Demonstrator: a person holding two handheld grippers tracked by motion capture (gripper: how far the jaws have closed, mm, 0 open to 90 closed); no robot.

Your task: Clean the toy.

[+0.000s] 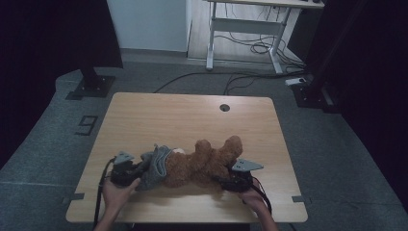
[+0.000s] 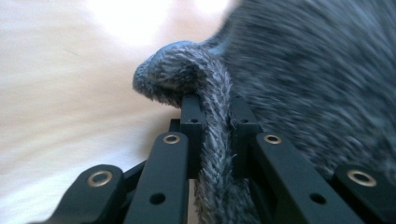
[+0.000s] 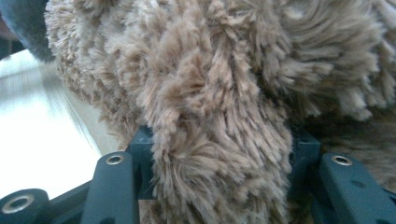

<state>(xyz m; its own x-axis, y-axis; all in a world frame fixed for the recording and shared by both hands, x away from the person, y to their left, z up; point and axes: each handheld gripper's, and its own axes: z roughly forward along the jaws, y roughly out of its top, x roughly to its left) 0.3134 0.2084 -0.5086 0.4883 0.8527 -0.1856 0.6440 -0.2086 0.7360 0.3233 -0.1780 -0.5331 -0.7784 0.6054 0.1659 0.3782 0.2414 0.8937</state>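
Overhead and tool-mounted views of a soft-toy handling scene. A brown plush bear (image 1: 204,163) lies on its side near the front edge of the wooden tabletop (image 1: 192,113), and serves here as the landmark. A grey knitted garment (image 1: 155,166) covers the end of the bear that points toward the person's left; a pale patch of the toy shows just behind the garment's upper edge. The left tool (image 1: 126,169) sits at that same end, touching the garment, with the person's left hand (image 1: 117,191) behind it. In the left gripper view, its jaws stand narrow and are clamped on a folded edge of the grey garment (image 2: 212,140), which runs up between them and curls over to one side above the tips; the pale tabletop (image 2: 60,93) lies beyond. The right tool (image 1: 231,182) sits at the opposite end of the bear, against its front side, held by the right hand (image 1: 252,196), with a grey three-cornered plate (image 1: 248,166) on top. In the right gripper view, its jaws stand at a middling width and press on a thick limb of the bear's brown fur (image 3: 219,154), which fills the gap between them. A round grommet hole (image 1: 224,107) lies well beyond the bear, near the tabletop's far edge.
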